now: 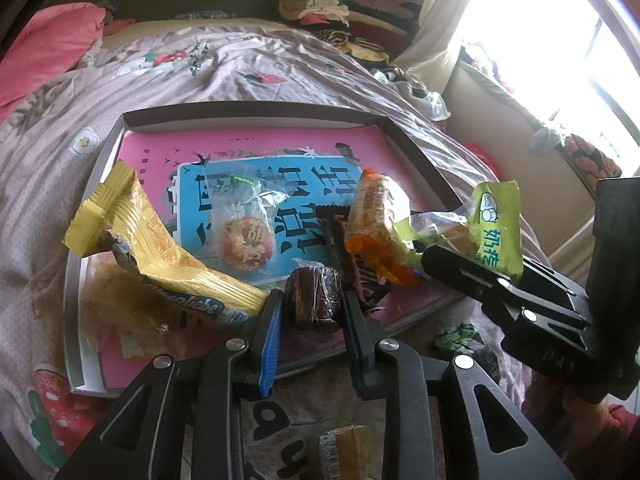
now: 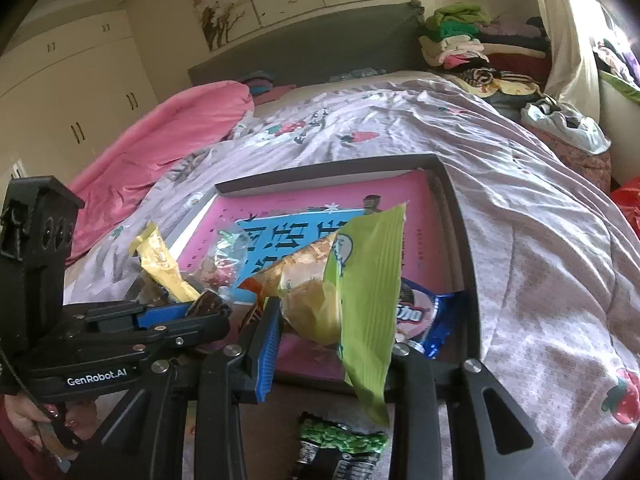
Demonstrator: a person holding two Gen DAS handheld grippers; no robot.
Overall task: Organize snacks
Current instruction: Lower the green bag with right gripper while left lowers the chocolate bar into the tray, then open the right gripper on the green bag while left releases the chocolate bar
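Observation:
A shallow grey box (image 1: 248,108) (image 2: 328,168) with a pink and blue printed sheet inside lies on the bed. My left gripper (image 1: 312,300) (image 2: 208,312) is shut on a brown wrapped cake (image 1: 314,290) (image 2: 210,305) at the box's near edge. My right gripper (image 2: 336,320) (image 1: 440,236) is shut on a green bread packet (image 2: 368,288) (image 1: 496,224) held just above the near right part of the box; the packet hides its right finger. In the box lie a yellow Alpenliebe bag (image 1: 160,248) (image 2: 160,264), a clear-wrapped pastry (image 1: 244,240) and an orange packet (image 1: 376,208).
A blue packet (image 2: 434,320) rests in the box's near right corner. A green and black packet (image 2: 340,442) and a small yellow packet (image 1: 340,444) lie on the bedspread in front of the box. A pink quilt (image 2: 168,136) and piled clothes (image 2: 472,44) lie beyond.

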